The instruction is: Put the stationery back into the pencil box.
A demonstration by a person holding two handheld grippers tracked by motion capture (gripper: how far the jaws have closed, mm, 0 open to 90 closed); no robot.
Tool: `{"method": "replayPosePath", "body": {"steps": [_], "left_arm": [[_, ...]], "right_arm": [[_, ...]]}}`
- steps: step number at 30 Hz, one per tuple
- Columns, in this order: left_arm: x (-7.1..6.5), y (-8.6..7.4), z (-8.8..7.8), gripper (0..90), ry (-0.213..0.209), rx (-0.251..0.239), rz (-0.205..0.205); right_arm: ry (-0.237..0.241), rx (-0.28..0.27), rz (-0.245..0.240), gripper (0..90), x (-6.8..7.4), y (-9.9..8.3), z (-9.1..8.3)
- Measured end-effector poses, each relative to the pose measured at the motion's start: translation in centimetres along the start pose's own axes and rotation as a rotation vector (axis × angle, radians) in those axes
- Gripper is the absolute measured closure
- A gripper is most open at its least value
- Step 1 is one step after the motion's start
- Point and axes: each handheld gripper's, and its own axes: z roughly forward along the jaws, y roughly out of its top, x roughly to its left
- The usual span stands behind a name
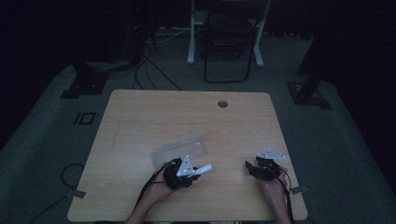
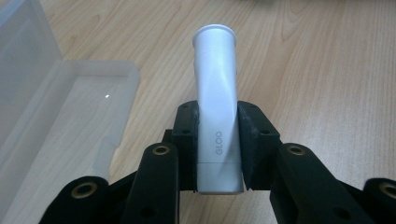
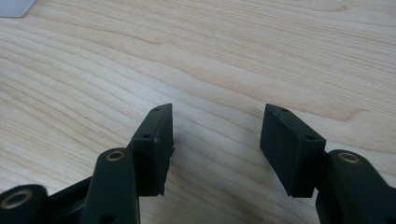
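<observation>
A white glue stick (image 2: 217, 107) marked GLOO is clamped between the black jaws of my left gripper (image 2: 218, 140), its far end sticking out past them. From above, the left gripper (image 1: 183, 172) is near the table's front, and the glue stick (image 1: 202, 169) points right. A clear plastic case (image 1: 181, 150) lies open just behind it, and the same clear plastic case (image 2: 51, 116) is at the left in the left gripper view. My right gripper (image 1: 254, 169) rests at the front right, its jaws apart over bare wood with nothing between them, as the right gripper view (image 3: 215, 140) shows.
The wooden table (image 1: 187, 116) has a round cable hole (image 1: 222, 103) near its far edge. A dark chair (image 1: 229, 42) and a white desk frame (image 1: 192, 32) stand on the floor beyond, with cables (image 1: 144, 70) trailing at the left.
</observation>
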Motion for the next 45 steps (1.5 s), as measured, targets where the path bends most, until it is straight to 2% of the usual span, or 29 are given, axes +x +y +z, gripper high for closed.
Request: {"method": "replayPosePath", "body": {"steps": [37, 45], "left_arm": [[1.5, 1.2, -1.3, 71.0, 0.056, -0.015, 0.015], [2.2, 1.1, -1.5, 71.0, 0.07, -0.026, -0.005]], "right_arm": [[0.002, -0.002, -0.002, 44.0, 0.0, 0.0, 0.0], [0.002, -0.002, -0.002, 44.0, 0.0, 0.0, 0.0]]}}
